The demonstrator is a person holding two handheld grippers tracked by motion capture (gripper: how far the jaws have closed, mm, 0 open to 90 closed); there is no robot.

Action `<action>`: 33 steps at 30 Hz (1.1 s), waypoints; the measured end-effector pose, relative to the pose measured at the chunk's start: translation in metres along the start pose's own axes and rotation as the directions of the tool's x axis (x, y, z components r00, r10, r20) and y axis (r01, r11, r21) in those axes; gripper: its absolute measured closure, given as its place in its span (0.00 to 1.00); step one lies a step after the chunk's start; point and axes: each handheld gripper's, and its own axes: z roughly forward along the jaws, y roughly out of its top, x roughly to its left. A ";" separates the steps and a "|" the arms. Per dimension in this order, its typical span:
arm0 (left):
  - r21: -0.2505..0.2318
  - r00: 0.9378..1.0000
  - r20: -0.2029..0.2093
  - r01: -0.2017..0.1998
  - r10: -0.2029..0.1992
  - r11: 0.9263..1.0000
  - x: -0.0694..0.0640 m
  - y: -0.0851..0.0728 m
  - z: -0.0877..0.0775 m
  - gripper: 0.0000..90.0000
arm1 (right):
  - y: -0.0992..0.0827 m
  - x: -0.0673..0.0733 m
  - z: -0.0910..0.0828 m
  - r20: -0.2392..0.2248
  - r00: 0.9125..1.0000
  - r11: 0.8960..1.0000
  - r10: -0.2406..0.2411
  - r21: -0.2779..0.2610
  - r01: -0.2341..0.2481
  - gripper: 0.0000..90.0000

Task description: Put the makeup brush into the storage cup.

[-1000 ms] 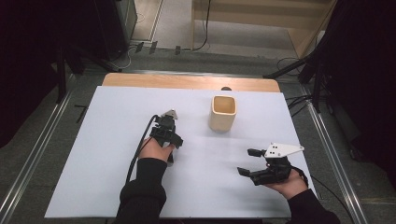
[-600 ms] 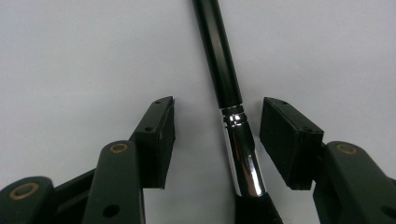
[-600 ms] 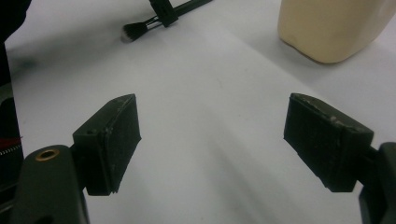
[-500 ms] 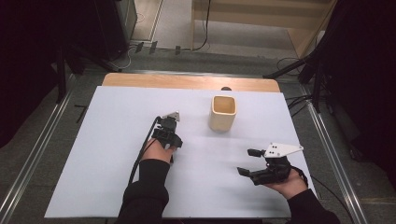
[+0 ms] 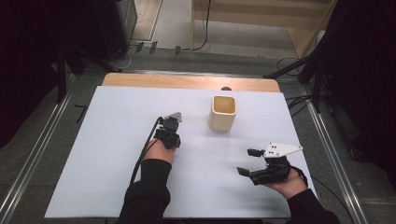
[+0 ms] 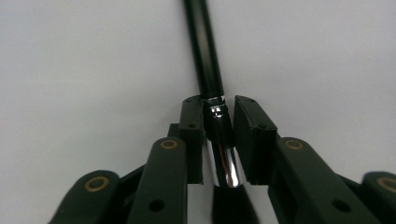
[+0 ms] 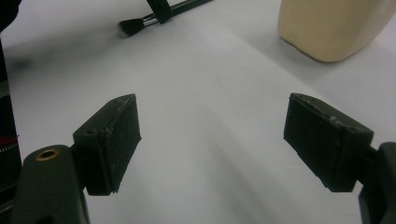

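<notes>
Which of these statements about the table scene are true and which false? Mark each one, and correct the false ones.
1. The left tool has its jaws closed on the silver collar of a black-handled brush. True; its jaws have just been closing.
2. The right tool is clamped on the cream cup. False: its jaws stand wide apart with nothing between them, and the cup stands well away.
3. The cream cup stands upright on the white table cover. True.
4. The brush already stands inside the cup. False: in the right gripper view it lies flat on the cover, its bristles resting on the surface.
5. The cup lies beyond both hands. True.
</notes>
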 end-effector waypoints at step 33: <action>-0.143 0.941 0.331 -0.028 0.075 0.989 0.053 -0.018 -0.037 0.88 | 0.000 -0.002 -0.001 -0.012 1.000 1.000 0.010 -0.002 -0.010 0.23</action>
